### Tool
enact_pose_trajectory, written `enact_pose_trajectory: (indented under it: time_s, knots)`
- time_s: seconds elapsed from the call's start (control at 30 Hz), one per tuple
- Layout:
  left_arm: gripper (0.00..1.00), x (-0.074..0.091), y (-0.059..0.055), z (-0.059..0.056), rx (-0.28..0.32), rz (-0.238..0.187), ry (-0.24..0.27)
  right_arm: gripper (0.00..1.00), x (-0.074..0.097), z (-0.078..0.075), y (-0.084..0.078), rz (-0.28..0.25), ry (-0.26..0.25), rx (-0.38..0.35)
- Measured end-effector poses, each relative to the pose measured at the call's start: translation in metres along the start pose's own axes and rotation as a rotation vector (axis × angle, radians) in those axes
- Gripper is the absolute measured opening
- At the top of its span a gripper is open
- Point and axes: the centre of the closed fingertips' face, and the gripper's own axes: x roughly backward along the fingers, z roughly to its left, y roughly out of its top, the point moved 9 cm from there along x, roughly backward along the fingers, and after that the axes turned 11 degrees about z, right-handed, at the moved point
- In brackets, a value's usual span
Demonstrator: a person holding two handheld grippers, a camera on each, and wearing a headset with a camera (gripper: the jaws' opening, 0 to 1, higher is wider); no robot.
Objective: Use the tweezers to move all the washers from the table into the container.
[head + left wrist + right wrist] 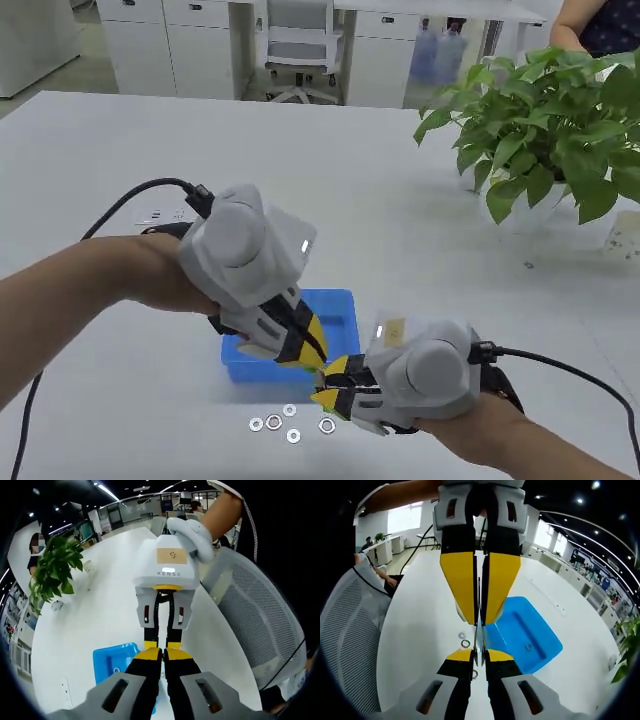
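Tip to tip over the tabletop (420,250), the left claw (308,350) and right claw (335,388) both appear clenched on the thin tweezers (479,625). Loose washers (274,423) lie just beneath the claw tips, and the blue container (345,305) sits right behind the left claw (a single washer (528,646) lies inside it). A mistimed release could drop the tweezers onto the washers and scatter them. The tweezers show edge-on, a mere sliver, with their points hidden between the jaws.
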Motion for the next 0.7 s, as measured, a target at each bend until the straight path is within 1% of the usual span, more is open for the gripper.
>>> enact_pose_trajectory:
  time_s: [0.33,0.7]
  knots:
    - [0.06,-0.013,-0.004,-0.006,-0.006,0.014,-0.031,0.11,-0.009,0.009,-0.009,0.010,0.009,-0.021]
    - [0.06,-0.024,-0.005,-0.008,-0.007,0.023,-0.054,0.11,-0.015,0.013,-0.018,0.022,0.021,-0.039]
